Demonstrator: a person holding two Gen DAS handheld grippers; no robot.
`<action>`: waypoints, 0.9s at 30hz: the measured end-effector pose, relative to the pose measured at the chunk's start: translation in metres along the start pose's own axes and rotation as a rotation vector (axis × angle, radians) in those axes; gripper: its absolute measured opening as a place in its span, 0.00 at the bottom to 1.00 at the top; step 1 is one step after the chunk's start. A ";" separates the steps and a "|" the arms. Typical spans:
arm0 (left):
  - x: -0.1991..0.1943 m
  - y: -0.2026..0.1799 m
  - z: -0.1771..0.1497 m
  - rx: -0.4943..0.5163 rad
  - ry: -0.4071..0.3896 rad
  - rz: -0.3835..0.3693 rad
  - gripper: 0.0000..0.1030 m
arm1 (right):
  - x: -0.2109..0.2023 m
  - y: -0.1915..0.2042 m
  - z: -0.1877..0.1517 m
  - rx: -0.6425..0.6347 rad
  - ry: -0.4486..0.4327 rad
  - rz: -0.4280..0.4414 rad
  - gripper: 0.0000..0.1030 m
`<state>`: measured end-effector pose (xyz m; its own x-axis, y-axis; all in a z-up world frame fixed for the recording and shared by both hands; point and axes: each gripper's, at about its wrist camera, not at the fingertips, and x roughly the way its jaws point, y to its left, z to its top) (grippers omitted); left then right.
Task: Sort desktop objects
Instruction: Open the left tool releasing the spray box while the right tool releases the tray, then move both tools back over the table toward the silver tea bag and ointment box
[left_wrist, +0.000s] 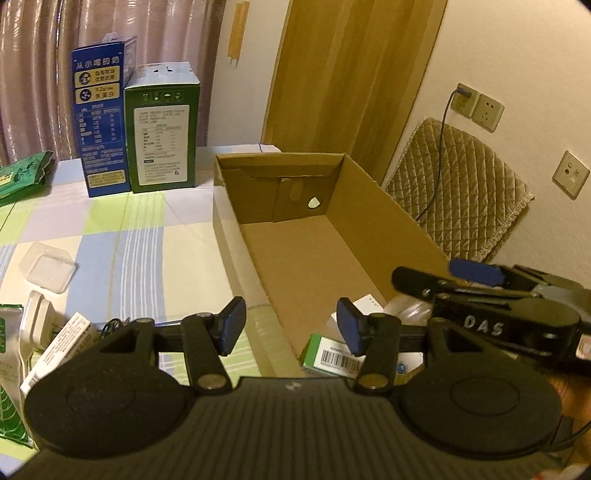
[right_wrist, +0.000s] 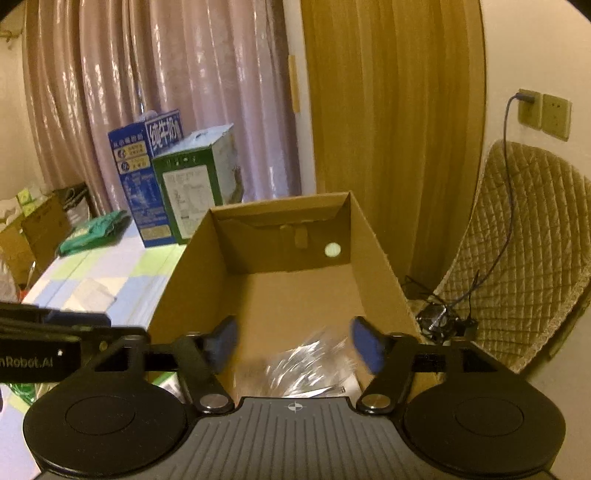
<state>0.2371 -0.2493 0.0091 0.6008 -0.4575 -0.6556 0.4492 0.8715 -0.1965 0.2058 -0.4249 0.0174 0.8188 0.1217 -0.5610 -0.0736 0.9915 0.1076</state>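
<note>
Cardboard box (right_wrist: 280, 295) far half free

A lived-in room of a home, not a lab or shop. Told by shiny pink curtains (right_wrist: 155, 92) beside a heavier ochre drape (right_wrist: 391, 110), cream walls with household wall sockets (left_wrist: 478, 107) and a charger cable plugged in, a quilted tan cushion (left_wrist: 458, 184) propped against the wall. Worktop (left_wrist: 122, 236) dressed in a pastel checked cloth, carrying grocery goods: a blue milk carton case (left_wrist: 99, 122), a green one (left_wrist: 162, 133), green packets (left_wrist: 22, 177). Further cardboard boxes (right_wrist: 40, 229) stacked at the far left.
</note>
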 end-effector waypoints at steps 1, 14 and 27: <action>-0.001 0.002 -0.001 -0.002 0.000 0.002 0.47 | -0.001 0.000 0.000 0.001 -0.007 -0.002 0.73; -0.021 0.018 -0.021 -0.023 0.011 0.018 0.48 | -0.027 0.000 -0.008 0.032 0.000 -0.024 0.73; -0.058 0.035 -0.037 -0.027 0.000 0.048 0.52 | -0.053 0.031 -0.015 0.027 0.025 0.000 0.74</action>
<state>0.1933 -0.1854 0.0132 0.6213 -0.4153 -0.6645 0.4018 0.8969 -0.1848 0.1516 -0.4000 0.0381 0.8042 0.1236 -0.5814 -0.0585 0.9899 0.1295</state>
